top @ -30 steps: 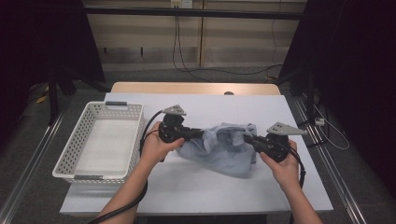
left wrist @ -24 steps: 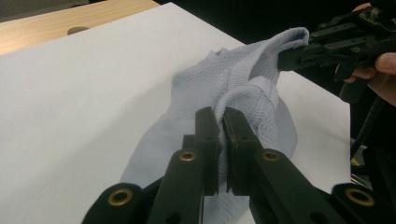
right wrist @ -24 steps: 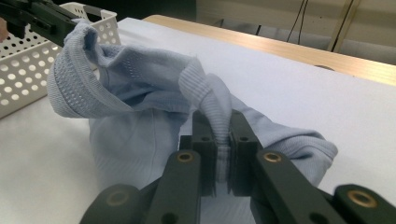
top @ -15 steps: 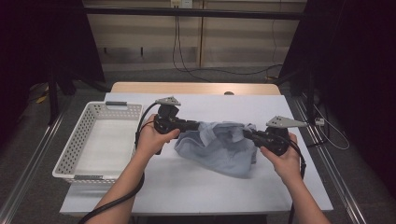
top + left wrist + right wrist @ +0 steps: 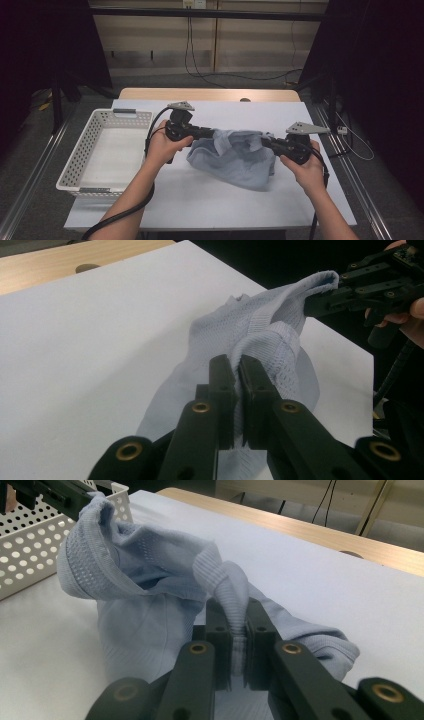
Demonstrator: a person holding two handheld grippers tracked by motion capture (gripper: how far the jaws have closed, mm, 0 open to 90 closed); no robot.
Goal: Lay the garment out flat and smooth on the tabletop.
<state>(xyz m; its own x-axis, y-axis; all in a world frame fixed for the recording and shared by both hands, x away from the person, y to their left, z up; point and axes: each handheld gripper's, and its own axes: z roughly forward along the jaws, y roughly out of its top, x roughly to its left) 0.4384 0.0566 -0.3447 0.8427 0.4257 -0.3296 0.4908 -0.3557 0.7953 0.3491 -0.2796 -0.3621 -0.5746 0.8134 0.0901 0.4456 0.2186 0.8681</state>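
White basket point(image 5: 102, 150) far left on the white table point(image 5: 210, 210), nothing inside. Next to it, left gripper point(image 5: 212, 134), shut tight on one top edge of the light blue shirt point(image 5: 235, 160). Seen up close in the left gripper view: both black jaws pinched on a ribbed fold of cloth point(image 5: 265, 340). Shirt in the middle of the table, hanging between the two tools, top edge stretched side to side, bottom part lying soft on the table. Then right gripper point(image 5: 267, 142), also clamped on the shirt, holding the other end by a ribbed band point(image 5: 227, 587). Long way of the shirt: left to right, from one tool to the other. Basket on the left side, so left hand point(image 5: 162, 147) much nearer to it than right hand point(image 5: 305, 167). Probably a move toward the left next, with the left hand leading and the right hand following across the table, both grips kept tight so no end drops.
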